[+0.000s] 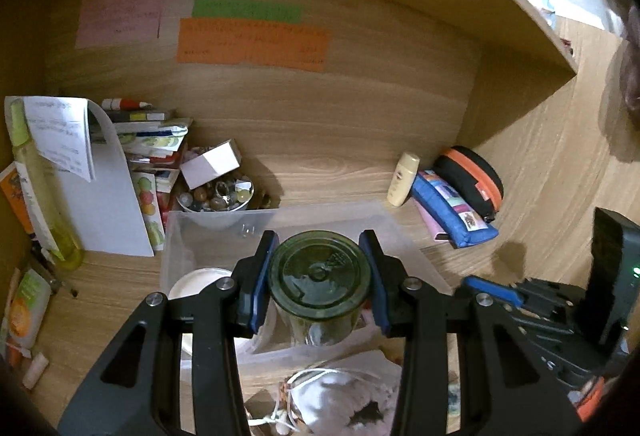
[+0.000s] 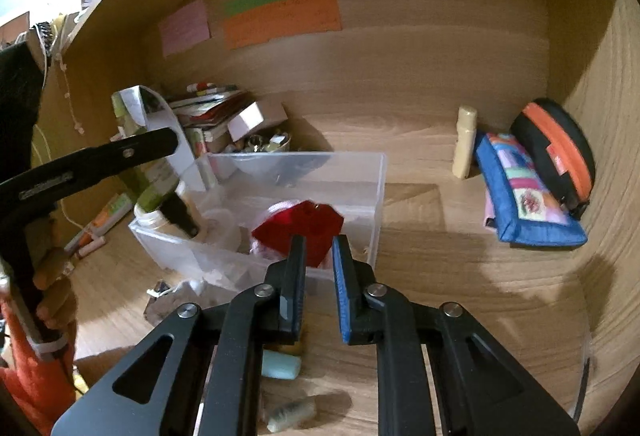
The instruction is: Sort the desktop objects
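- Right now my left hand-held gripper (image 1: 319,274) is clamped on a dark green round glass jar (image 1: 319,278), its blue-padded fingers (image 1: 262,276) pressing both sides of the lid end.
- That jar hangs over the clear plastic rectangular bin (image 1: 224,226) on the wooden worktop (image 1: 340,172); whether it touches the bin floor I cannot tell.
- Inside the bin, at its left, sits a white round lidded tub (image 1: 196,282).
- My right hand-held gripper (image 2: 319,254) has its jaws slightly apart with nothing between them, just near of the bin's near wall.
- Beyond its tips, inside the clear bin, lies a dark red faceted translucent piece (image 2: 300,226).
- To the far right, a pale yellow small bottle (image 2: 465,142) stands just beside a blue patchwork fabric pouch (image 2: 520,196), which leans on a black zip case with an orange band (image 2: 556,156).
- Near me on the worktop lies a pale green soft block (image 2: 281,365).
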`<state>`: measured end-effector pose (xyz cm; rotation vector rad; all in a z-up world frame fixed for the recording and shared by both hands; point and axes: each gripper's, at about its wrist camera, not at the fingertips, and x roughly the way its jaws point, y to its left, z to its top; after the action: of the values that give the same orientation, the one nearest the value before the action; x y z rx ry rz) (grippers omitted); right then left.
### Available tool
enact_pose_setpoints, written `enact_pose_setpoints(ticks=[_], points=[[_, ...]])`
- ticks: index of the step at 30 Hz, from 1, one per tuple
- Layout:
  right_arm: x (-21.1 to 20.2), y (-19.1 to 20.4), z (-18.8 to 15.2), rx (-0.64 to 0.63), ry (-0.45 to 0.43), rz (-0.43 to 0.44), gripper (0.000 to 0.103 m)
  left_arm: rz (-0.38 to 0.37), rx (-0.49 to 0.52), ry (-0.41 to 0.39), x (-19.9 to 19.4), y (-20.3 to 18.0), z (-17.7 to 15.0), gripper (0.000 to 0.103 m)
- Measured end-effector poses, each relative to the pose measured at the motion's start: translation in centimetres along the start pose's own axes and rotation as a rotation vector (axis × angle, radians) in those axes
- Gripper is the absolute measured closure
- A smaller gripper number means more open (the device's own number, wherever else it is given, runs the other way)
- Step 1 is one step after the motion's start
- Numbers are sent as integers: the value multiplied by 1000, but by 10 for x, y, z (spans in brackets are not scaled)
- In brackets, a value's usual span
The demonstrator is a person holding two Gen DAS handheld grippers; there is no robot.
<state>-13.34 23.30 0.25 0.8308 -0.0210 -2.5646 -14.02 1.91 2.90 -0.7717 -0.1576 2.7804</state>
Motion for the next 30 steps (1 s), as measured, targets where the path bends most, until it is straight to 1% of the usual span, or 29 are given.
enact_pose_setpoints(ticks=[4,7,9,10,12,14,15,19,25,28,29,30], points=[[-3,-2,-14,-11,29,-16,91,29,-9,26,14,6,-1,62],[-3,-6,-27,-11,80,-22,91,64,-16,40,23,10,-2,62],[-3,-8,-37,-11,117,-16,90,57,-19,52,28,11,-4,62],[-3,-9,-42,-10,135,-9,88,58,-15,50,28,10,-4,62],[-5,-8,-53,-26,167,3,80,73,1,54,30,7,-5,62],[-10,-4,-63,-51,186,-1,64,67,9,65,33,3,-6,62],[-13,-2,-68,-60,188,0,63,66,14,71,35,1,-7,62],[-23,6,-84,-80,213,35,62,68,34,87,40,-7,-11,62],[-14,20,-102,-128,273,-5,62,82,64,128,54,-18,-18,62],[-9,19,-106,-125,274,-6,63,80,67,148,58,-19,-22,62],[-9,20,-106,-128,267,-8,67,77,67,155,60,-19,-22,62],[-10,20,-107,-132,262,-13,69,74,66,164,62,-18,-23,62]])
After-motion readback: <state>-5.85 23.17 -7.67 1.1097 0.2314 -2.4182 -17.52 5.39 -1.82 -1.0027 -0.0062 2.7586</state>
